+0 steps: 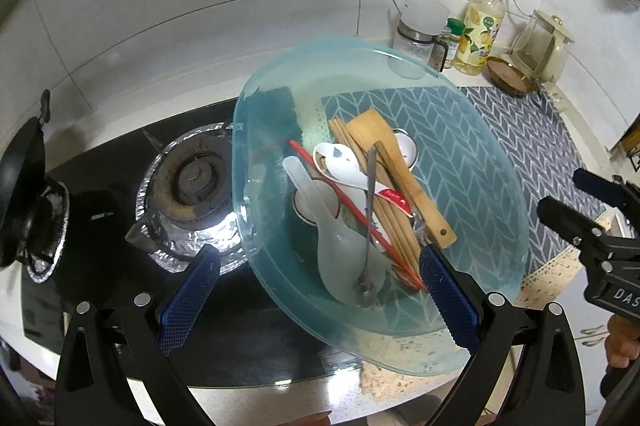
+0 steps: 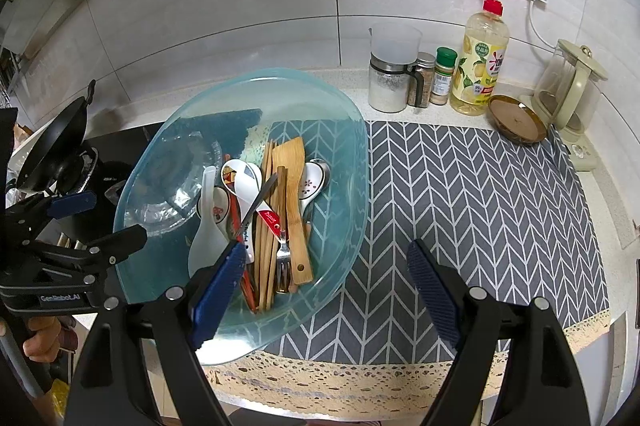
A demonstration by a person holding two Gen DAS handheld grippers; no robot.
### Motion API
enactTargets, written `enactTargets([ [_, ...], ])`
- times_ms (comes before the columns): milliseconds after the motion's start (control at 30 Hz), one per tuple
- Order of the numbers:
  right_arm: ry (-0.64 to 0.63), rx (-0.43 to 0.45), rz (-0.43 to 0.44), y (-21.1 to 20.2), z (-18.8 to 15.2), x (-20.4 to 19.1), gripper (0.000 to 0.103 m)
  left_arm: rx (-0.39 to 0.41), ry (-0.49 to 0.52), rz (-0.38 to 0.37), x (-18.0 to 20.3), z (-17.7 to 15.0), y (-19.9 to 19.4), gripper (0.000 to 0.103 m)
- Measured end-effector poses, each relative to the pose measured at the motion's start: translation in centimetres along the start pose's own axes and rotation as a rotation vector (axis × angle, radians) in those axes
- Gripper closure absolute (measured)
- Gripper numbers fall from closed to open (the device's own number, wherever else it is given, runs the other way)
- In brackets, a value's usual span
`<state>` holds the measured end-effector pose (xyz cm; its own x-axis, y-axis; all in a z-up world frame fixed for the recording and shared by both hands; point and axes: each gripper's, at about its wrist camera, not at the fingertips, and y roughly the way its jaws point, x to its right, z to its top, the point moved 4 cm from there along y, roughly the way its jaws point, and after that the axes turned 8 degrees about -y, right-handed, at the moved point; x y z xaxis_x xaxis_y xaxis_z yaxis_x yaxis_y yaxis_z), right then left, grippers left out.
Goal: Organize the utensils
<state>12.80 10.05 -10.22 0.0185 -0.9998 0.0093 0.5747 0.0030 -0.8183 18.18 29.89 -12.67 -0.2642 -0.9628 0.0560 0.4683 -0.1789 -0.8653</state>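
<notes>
- We see the utensils heaped in a translucent blue basin (image 2: 340, 185) on the surface, at the left end of a grey chevron mat (image 2: 480, 205), partly over the stove.
- Their long axes run roughly parallel, from the near rim toward the tiled wall: a wooden spatula (image 2: 296, 209) with its blade at the far end, chopsticks (image 2: 266, 246), a fork (image 2: 283, 258) with tines toward us, ceramic spoons (image 2: 240, 181) and a white rice paddle (image 2: 204, 230).
- Our left tongs (image 1: 320, 290) stand wide, straddling the basin's near rim, gripping nothing.
- Our right tongs (image 2: 332, 290) also gape wide and empty, 1 pad over the basin edge, the other over the mat.
- Behind stand a measuring jug (image 2: 394, 65), 2 spice jars (image 2: 434, 77), a dish soap bottle (image 2: 482, 61), a kettle (image 2: 568, 89); a gas burner (image 1: 192, 177) and black pan (image 1: 20, 193) sit left.
</notes>
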Motion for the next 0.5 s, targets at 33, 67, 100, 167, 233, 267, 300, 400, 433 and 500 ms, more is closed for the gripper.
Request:
enactTargets([
  [33, 0.0, 0.0, 0.0, 0.01, 0.0, -0.01, 0.023, 0.002, 0.003, 0.001, 0.05, -0.06, 0.0, 0.004],
  [67, 0.001, 0.0, 0.0, 0.0, -0.01, 0.0, 0.023, 0.001, 0.003, -0.002, 0.07, -0.1, 0.0, 0.004],
  [100, 0.001, 0.0, 0.001, -0.01, -0.03, -0.01, 0.023, 0.001, 0.002, -0.005, 0.1, -0.07, -0.02, 0.004],
  [167, -0.001, 0.0, 0.0, 0.0, 0.0, -0.01, 0.023, 0.01, 0.001, -0.016, 0.16, -0.07, -0.17, 0.004],
  [233, 0.0, -0.001, 0.001, -0.01, -0.03, 0.02, 0.023, 0.017, -0.003, -0.02, 0.22, -0.03, -0.31, 0.004],
  [267, 0.0, -0.001, 0.0, -0.02, 0.0, -0.01, 0.023, 0.022, -0.003, -0.018, 0.19, 0.04, -0.38, 0.004],
  [300, 0.0, -0.001, 0.0, -0.04, -0.03, 0.01, 0.023, 0.03, -0.004, -0.015, 0.17, 0.09, -0.47, 0.004],
  [400, -0.001, -0.001, 0.0, -0.04, -0.03, 0.01, 0.023, 0.044, -0.008, -0.005, 0.07, 0.26, -0.68, 0.004],
  [433, -0.001, -0.001, 0.0, -0.04, -0.01, 0.02, 0.023, 0.049, -0.007, 0.003, 0.09, 0.28, -0.76, 0.004],
  [500, -0.001, 0.0, 0.001, -0.06, -0.04, 0.03, 0.023, 0.052, -0.008, 0.007, 0.03, 0.32, -0.83, 0.004],
])
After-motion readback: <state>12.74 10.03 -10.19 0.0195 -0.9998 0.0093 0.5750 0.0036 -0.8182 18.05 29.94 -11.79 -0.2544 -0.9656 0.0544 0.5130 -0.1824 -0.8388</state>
